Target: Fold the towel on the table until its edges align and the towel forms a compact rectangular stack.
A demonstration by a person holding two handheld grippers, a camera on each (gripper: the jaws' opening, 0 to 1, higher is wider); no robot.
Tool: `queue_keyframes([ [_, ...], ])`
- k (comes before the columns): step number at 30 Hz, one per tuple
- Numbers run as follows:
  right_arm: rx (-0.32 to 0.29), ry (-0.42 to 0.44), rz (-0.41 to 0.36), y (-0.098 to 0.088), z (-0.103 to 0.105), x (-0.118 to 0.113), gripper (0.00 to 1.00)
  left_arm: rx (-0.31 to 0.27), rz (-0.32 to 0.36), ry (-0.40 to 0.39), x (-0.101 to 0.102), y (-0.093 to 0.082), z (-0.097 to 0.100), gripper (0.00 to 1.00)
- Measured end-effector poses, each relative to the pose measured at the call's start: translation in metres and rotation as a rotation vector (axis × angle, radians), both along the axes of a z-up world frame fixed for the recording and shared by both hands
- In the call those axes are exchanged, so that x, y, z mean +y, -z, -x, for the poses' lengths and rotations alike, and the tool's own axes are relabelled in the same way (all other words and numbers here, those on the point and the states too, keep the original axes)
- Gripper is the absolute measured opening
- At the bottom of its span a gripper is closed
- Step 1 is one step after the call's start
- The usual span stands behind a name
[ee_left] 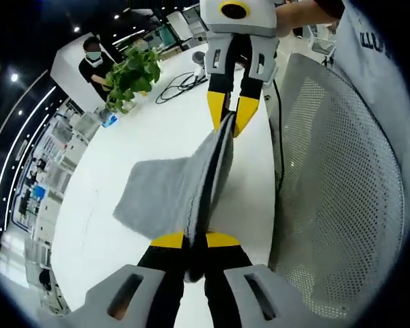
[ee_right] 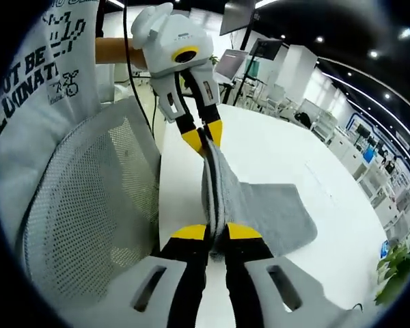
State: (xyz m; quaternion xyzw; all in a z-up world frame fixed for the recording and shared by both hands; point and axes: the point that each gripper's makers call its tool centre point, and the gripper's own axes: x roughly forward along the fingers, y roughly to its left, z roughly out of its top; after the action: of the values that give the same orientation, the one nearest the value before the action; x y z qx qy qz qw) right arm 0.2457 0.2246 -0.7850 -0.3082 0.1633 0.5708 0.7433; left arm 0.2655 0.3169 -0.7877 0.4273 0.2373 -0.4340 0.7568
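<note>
Folding is under way: the grey towel is held up by one long edge, stretched taut between the two grippers, while the rest of it drapes down onto the white table. The left gripper is seen clamped on the near end of that edge, its yellow-tipped jaws pressed together on the cloth; in the same view the right gripper is closed on the far end. In the right gripper view the picture is mirrored: the right gripper is pinched on its corner, and the left gripper is shut on the opposite one, with the towel fanned out over the table.

The step in hand is judged to be the carry-over of a fold. What is called for next is an even sweep of both ends across, so the lifted edge is laid flush on the resting one.

Both grippers are held low and roughly level, facing one another along the table's edge beside a mesh chair.
</note>
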Motion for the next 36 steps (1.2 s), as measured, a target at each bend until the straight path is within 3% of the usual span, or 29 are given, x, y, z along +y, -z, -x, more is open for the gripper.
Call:
queue_keyframes([
  [8, 0.010, 0.036, -0.089, -0.029, -0.002, 0.002, 0.06, -0.027, 0.055, -0.025, 0.003, -0.024, -0.002, 0.09],
  [11, -0.005, 0.036, -0.132, -0.034, -0.008, 0.002, 0.05, -0.022, 0.108, -0.048, 0.003, -0.024, -0.009, 0.09],
  [14, -0.012, 0.048, -0.126, -0.031, -0.016, 0.001, 0.05, -0.021, 0.113, -0.052, 0.000, -0.018, -0.017, 0.09],
  [27, 0.024, 0.225, -0.308, -0.046, -0.081, -0.011, 0.05, -0.083, 0.104, -0.048, -0.009, -0.029, -0.072, 0.09],
  [31, 0.030, 0.285, -0.405, -0.054, -0.100, -0.012, 0.04, -0.089, 0.107, -0.049, -0.011, -0.030, -0.087, 0.09],
  [36, 0.061, 0.365, -0.467, -0.051, -0.124, -0.018, 0.04, -0.073, 0.144, -0.037, -0.015, -0.030, -0.105, 0.09],
])
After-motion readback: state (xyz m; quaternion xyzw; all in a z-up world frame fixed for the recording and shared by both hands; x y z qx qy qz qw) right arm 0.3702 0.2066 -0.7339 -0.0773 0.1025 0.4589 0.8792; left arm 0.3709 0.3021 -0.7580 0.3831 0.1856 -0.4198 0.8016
